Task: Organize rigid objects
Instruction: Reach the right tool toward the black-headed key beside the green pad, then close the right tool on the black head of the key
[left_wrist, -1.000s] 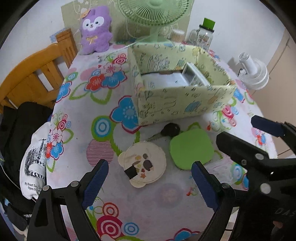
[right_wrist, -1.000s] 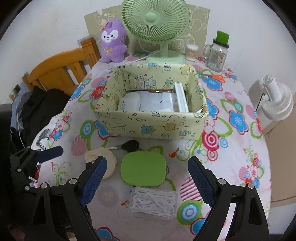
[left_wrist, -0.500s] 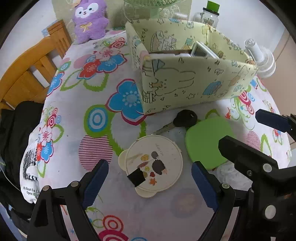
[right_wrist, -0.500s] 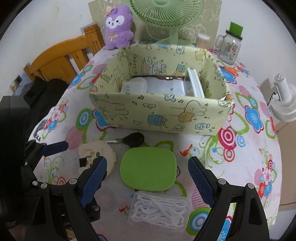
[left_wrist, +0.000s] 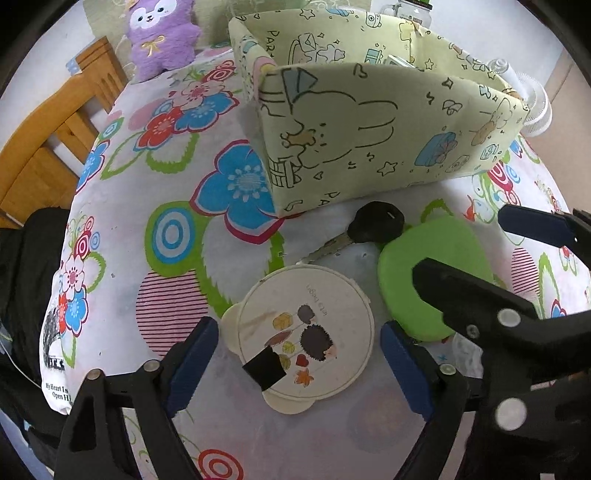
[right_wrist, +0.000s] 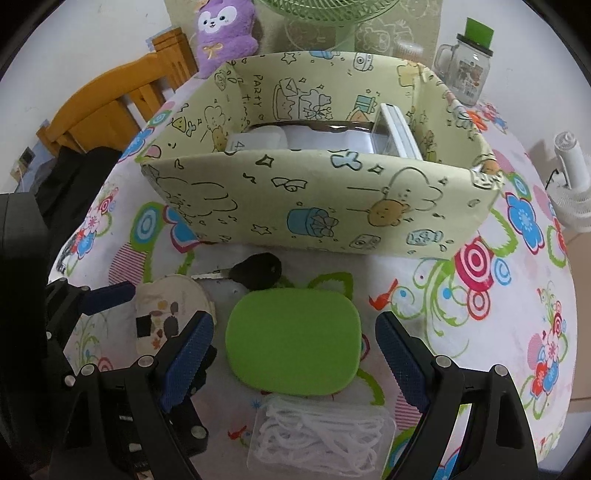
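A round cream lid (left_wrist: 306, 328) with a hedgehog picture lies flat on the flowered tablecloth. My left gripper (left_wrist: 297, 363) hangs low over it, jaws closing, one pad on each side of the lid and neither visibly pressing it. Just to the right lies a green rounded case (right_wrist: 293, 339). My right gripper (right_wrist: 295, 349) straddles that case, open, with a small gap at each pad. A black-headed key (right_wrist: 258, 271) rests between these two items and the pale green cartoon-print box (right_wrist: 314, 206), which holds white containers (right_wrist: 332, 136). A clear tub of white cords (right_wrist: 317, 435) sits near the table's front edge.
Behind the box stand a purple plush (right_wrist: 225, 29), a green fan (right_wrist: 325, 11) and a glass jar with a green lid (right_wrist: 465, 70). A wooden chair (right_wrist: 110, 107) with dark clothing is at the left, a white fan (right_wrist: 572, 184) beyond the table's right edge.
Both grippers have come down close to the table. The left jaws have narrowed around the round lid. The right jaws keep the same width over the green case.
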